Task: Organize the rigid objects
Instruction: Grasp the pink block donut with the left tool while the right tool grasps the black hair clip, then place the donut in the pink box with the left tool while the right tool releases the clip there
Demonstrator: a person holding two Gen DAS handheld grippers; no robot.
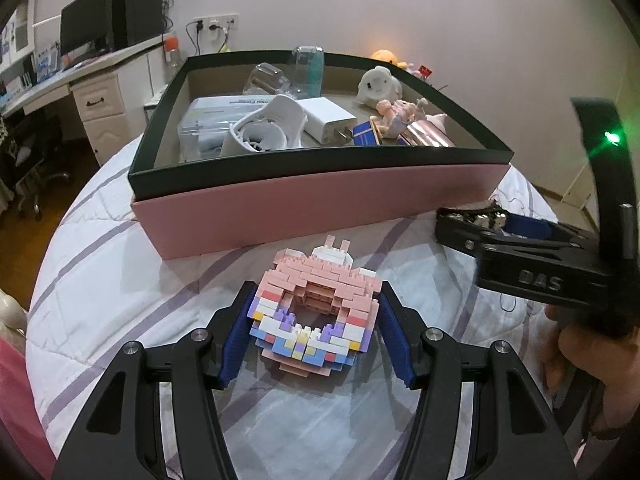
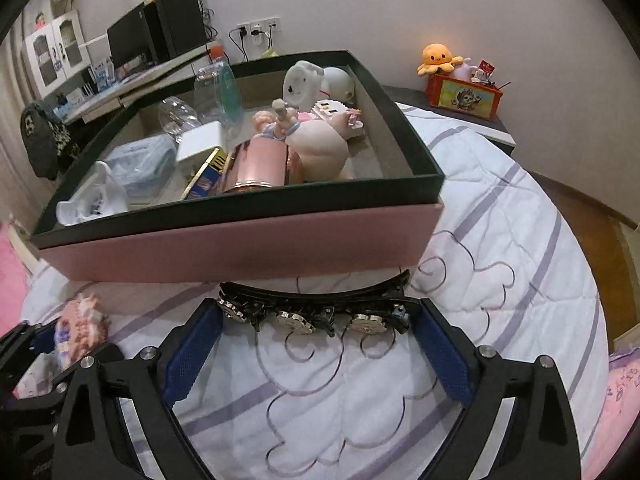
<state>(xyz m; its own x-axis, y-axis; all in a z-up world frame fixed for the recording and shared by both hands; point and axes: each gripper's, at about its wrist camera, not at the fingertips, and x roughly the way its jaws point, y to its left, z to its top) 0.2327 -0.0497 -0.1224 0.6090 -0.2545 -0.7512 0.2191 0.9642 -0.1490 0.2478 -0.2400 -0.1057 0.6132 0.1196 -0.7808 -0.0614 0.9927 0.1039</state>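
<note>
A: Pink, white and lilac bricks noted: a ring-shaped brick model [image 1: 332,272], clamped between the blue pads of the left tongs [image 1: 316,300].

B: Confirmed. Closed in on both flanks, pads flush against the bricks. Position of the model?

A: Over the white quilt [image 2: 500,240] with lilac stripes on the bed, just in front of the pink box [image 2: 240,244]. Cannot tell whether resting on the quilt or lifted clear.

B: Right tongs [image 2: 318,312]?

A: Spread wide, angled down at the quilt close to the box's front wall. Between the pads, a black strip [image 2: 320,298], curved, carrying three silver toothed discs and reaching nearly from pad to pad. Cannot tell whether gripped or merely bracketed.

B: Box logged?

A: Pink walls, dark green rim, open top. Inside: a rose-gold tin [image 2: 260,164] on its side, a clear bottle [image 2: 218,92] upright at the back, a white charger block [image 1: 328,118], a pale doll [image 2: 316,152] beside the tin.

B: Placement of the two tools?

A: Side by side. From the left wrist, right tongs seen off to the right, a hand [image 1: 588,360] wrapped round the grip.
</note>
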